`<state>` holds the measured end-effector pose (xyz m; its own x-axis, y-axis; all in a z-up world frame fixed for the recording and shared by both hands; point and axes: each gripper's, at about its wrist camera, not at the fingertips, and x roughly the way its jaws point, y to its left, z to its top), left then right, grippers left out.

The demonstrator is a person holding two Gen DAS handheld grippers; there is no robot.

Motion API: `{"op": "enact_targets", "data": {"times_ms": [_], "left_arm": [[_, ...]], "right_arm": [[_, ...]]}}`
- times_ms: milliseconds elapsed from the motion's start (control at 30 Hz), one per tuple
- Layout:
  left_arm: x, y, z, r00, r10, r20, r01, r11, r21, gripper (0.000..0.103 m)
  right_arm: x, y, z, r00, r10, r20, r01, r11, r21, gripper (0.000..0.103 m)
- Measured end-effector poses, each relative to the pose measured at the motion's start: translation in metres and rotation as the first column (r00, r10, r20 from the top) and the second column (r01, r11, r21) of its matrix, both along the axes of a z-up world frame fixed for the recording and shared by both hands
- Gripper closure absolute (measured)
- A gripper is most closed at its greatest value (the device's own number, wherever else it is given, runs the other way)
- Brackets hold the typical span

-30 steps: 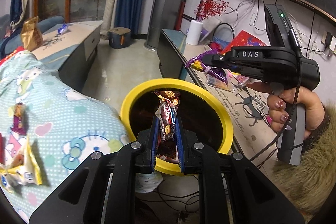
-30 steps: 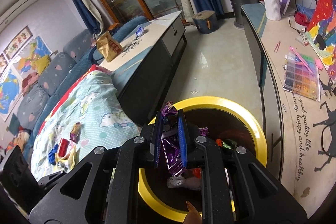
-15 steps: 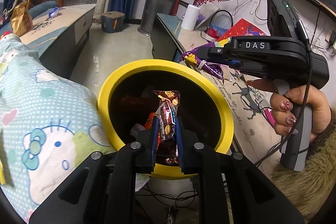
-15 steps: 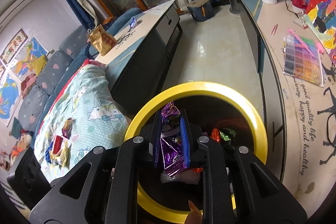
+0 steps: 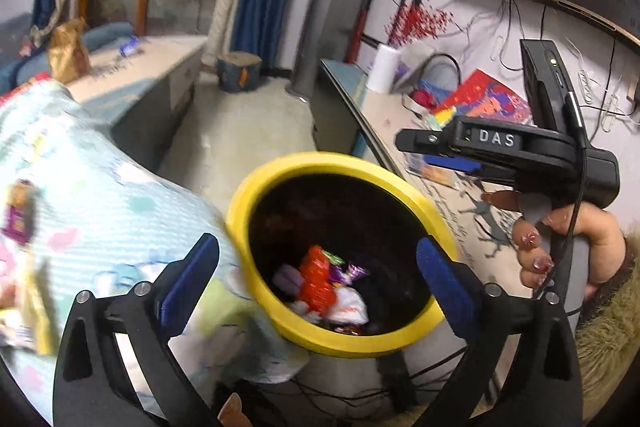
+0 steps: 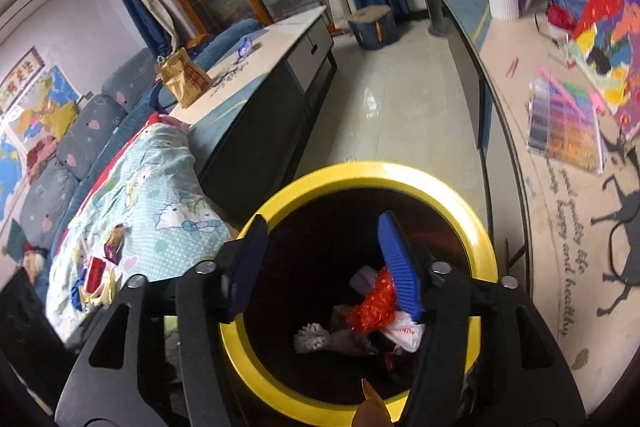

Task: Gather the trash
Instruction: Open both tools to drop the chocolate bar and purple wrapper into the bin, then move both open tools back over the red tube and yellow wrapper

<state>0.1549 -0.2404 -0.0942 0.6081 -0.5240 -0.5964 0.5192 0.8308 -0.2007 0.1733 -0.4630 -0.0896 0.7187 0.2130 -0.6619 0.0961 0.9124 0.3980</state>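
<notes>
Both my grippers hang over the yellow-rimmed bin [image 6: 478,223]. My left gripper [image 5: 318,259] has its fingers spread wide and opening, nothing between them. My right gripper [image 6: 320,263] is opening too, its fingers parted and empty above the bin's mouth. The wrappers [image 6: 372,303] lie in a heap at the bottom of the bin, red, white and purple. More wrappers [image 6: 96,273] wait on the blanket [image 6: 160,179], near its lower left edge, beside the bin.
</notes>
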Motion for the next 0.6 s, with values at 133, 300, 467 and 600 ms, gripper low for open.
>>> {"op": "enact_targets", "data": {"times_ms": [133, 300, 467, 600], "left_arm": [[-0.009, 0.020, 0.018, 0.996, 0.063, 0.067, -0.064, 0.998, 0.017, 0.007], [-0.018, 0.047, 0.039, 0.981, 0.138, 0.138, -0.142, 0.989, 0.026, 0.007], [-0.023, 0.072, 0.054, 0.967, 0.200, 0.158, -0.202, 0.979, 0.002, 0.007], [-0.028, 0.092, 0.062, 0.953, 0.246, 0.179, -0.249, 0.969, -0.008, 0.007]], "right_arm": [[-0.003, 0.013, 0.014, 0.999, 0.026, 0.042, -0.025, 0.999, -0.033, 0.049], [-0.007, 0.036, 0.029, 0.993, 0.081, 0.087, -0.077, 0.996, -0.050, 0.049], [-0.011, 0.062, 0.040, 0.982, 0.146, 0.115, -0.138, 0.988, -0.075, 0.049], [-0.017, 0.082, 0.048, 0.971, 0.197, 0.133, -0.185, 0.978, -0.095, 0.048]]}}
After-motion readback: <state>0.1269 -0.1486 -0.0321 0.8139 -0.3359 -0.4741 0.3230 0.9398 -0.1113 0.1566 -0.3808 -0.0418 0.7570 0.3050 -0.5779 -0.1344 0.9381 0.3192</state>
